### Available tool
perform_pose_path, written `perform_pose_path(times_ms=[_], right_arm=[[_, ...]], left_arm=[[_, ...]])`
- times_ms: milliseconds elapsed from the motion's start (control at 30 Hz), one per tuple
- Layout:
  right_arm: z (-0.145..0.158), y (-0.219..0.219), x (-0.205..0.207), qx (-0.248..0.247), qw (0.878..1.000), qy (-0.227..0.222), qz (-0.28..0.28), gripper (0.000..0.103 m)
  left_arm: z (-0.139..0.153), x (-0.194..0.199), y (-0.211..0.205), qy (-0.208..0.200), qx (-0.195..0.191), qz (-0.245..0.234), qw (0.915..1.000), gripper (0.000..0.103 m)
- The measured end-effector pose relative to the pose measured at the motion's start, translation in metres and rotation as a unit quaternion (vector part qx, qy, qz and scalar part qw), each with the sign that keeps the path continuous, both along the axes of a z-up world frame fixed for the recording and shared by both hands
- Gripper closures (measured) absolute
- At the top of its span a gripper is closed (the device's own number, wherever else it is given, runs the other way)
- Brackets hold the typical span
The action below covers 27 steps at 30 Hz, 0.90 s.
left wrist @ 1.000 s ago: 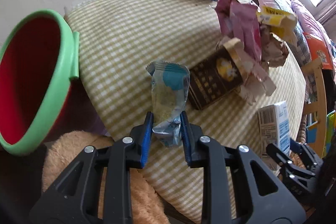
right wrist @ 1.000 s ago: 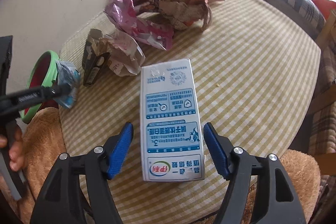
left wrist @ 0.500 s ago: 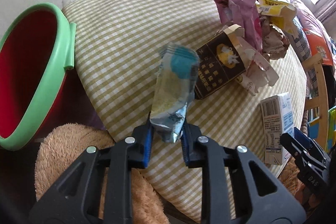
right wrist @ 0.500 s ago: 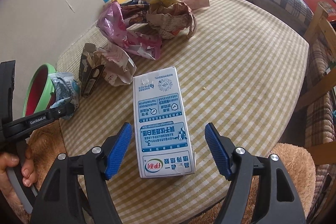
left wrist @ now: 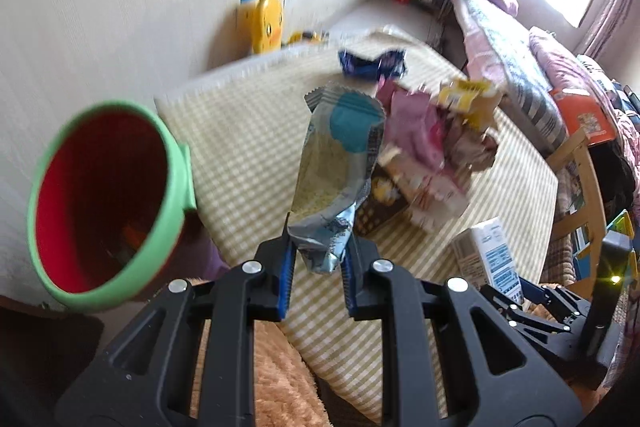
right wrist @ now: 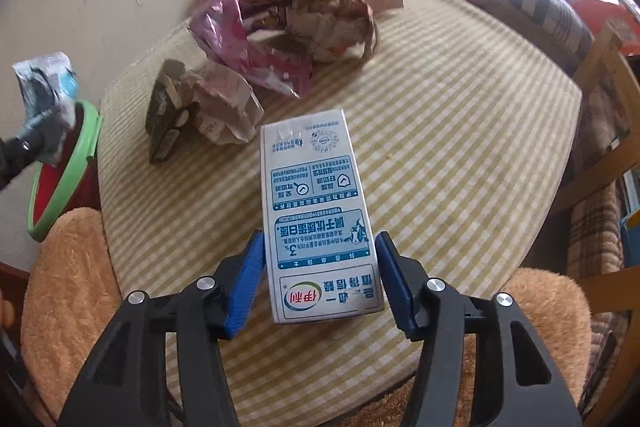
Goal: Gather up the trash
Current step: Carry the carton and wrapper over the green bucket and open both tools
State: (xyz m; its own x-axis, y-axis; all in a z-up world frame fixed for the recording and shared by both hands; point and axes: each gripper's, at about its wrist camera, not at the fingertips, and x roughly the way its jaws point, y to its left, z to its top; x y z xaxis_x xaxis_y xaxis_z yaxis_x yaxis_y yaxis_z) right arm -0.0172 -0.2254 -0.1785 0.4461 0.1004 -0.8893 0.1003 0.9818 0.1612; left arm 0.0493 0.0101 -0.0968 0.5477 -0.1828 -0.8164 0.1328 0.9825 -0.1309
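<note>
Gripping the crumpled silver-and-blue foil snack wrapper (left wrist: 338, 171) by its lower end, the left gripper (left wrist: 318, 261) holds it clear of the yellow-checked bench (left wrist: 248, 147); the wrapper stands up beyond its closed fingers (left wrist: 286, 267). To the left of those fingers sits the red plastic bin with a green rim (left wrist: 106, 203), mouth open and near, so the step in hand looks like carrying the wrapper to it. The next move probably calls for swinging left until the wrapper hangs over the mouth, then letting go. Ahead and to the right lies a heap of pink, brown and yellow wrappers (left wrist: 436, 131). Further right, the right gripper (right wrist: 320, 279) straddles the white-and-blue milk carton (right wrist: 318, 219) lying flat on the bench; its blue fingers (right wrist: 246, 287) are closing, just beside the carton's sides, contact not yet clear. It must clamp firmly before lifting.
</note>
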Motion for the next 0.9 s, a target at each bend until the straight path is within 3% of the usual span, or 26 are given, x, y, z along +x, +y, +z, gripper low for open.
perform_pose_path(times_ms=[267,533,900], right_arm=[[0.053,-0.003,-0.006,0.047,0.996,-0.073,-0.021,0.049],[0.113,0.026,-0.004,0.083,0.985,-0.154,0.009,0.049],[0.148,0.076,0.012,0.1,0.976,-0.184,0.06,0.049]], left_arm=[[0.02,-0.01,0.004,-0.025,-0.005,-0.004,0.9997,0.084],[0.041,-0.019,0.013,-0.062,0.005,-0.001,0.9981,0.084],[0.049,-0.024,0.048,-0.081,0.017,0.037,0.9959,0.084]])
